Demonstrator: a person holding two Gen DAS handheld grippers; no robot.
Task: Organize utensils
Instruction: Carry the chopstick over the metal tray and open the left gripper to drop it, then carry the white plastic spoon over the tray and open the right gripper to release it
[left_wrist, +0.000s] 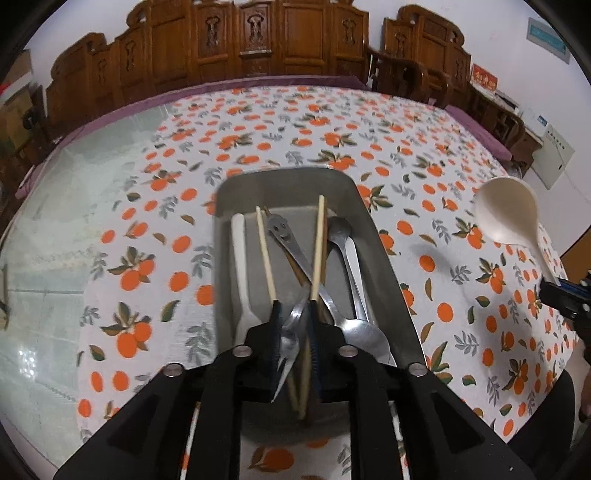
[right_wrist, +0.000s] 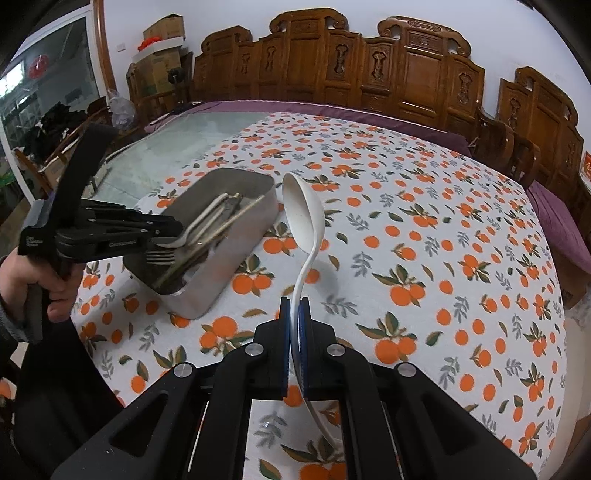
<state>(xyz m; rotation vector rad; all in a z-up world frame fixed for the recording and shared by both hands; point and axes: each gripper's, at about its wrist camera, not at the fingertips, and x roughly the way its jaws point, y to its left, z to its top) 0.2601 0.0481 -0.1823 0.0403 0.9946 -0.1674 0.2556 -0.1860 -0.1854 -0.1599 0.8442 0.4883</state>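
A metal tray (left_wrist: 384, 258) sits on the orange-print tablecloth and holds chopsticks (left_wrist: 320, 243), a white fork (left_wrist: 242, 280), a smiley-face utensil (left_wrist: 284, 236) and metal spoons (left_wrist: 347, 258). My left gripper (left_wrist: 294, 306) is over the tray's near end, nearly shut around a metal fork (left_wrist: 290, 343); from the right wrist view it shows at the tray (right_wrist: 162, 236) with the fork (right_wrist: 160, 254) in its tips. My right gripper (right_wrist: 294, 302) is shut on the handle of a white ladle (right_wrist: 301, 214), held in the air right of the tray (right_wrist: 221, 288). The ladle also shows at right in the left wrist view (left_wrist: 506, 214).
The tablecloth (right_wrist: 424, 240) covers most of a glass-topped table (left_wrist: 74, 192). Carved wooden chairs (right_wrist: 369, 66) line the far side. Boxes (right_wrist: 162, 48) stand in the far left corner. A person's hand (right_wrist: 33, 280) holds the left gripper.
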